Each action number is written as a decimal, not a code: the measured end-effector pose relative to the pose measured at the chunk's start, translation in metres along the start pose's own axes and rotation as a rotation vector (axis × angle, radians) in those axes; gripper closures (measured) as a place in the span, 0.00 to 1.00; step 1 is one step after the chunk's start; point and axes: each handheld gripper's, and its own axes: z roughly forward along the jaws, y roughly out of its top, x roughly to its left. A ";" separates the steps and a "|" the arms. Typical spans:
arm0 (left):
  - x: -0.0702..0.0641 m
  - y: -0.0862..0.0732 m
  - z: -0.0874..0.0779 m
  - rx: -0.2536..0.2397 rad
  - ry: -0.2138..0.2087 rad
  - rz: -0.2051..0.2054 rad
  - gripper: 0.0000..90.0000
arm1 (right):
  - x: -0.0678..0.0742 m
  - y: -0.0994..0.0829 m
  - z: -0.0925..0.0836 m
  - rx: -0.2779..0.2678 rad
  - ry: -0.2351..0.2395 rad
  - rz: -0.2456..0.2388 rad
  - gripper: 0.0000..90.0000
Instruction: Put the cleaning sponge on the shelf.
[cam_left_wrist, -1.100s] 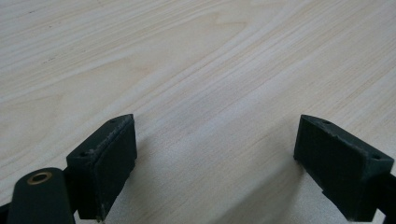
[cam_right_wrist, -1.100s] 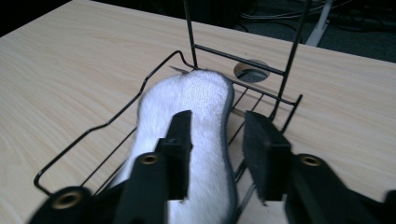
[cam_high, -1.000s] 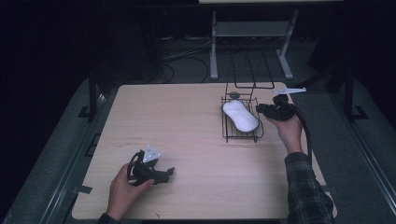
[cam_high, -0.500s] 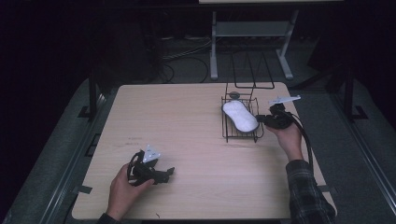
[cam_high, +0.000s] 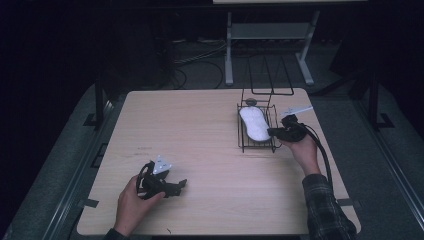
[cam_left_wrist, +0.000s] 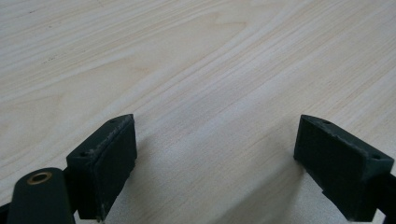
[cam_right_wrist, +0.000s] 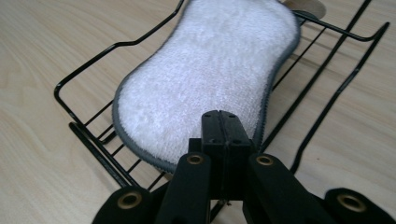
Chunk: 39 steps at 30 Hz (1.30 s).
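While the left gripper (cam_left_wrist: 215, 163) gapes, the right gripper (cam_right_wrist: 223, 126), pressed together, perhaps touches the wire rack's (cam_right_wrist: 79, 128) white sponge (cam_right_wrist: 205, 79).

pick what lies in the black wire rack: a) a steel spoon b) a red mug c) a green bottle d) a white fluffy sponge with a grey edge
d, the white fluffy sponge with a grey edge lies flat inside the black wire rack, just ahead of the shut right gripper.

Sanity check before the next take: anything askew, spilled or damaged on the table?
Nothing stands out. The white sponge lies flat inside the black wire rack, which sits upright on the table. No spills or damage visible.
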 end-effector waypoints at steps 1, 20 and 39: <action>0.000 0.000 0.000 0.000 0.000 0.000 0.14 | 0.002 0.000 0.000 -0.001 0.004 0.003 1.00; 0.000 0.000 0.000 0.000 0.000 0.000 0.14 | 0.008 0.000 -0.003 -0.011 0.021 -0.013 1.00; 0.000 0.000 0.000 0.000 0.000 0.000 0.14 | 0.010 -0.007 -0.038 -0.037 -0.054 0.041 0.35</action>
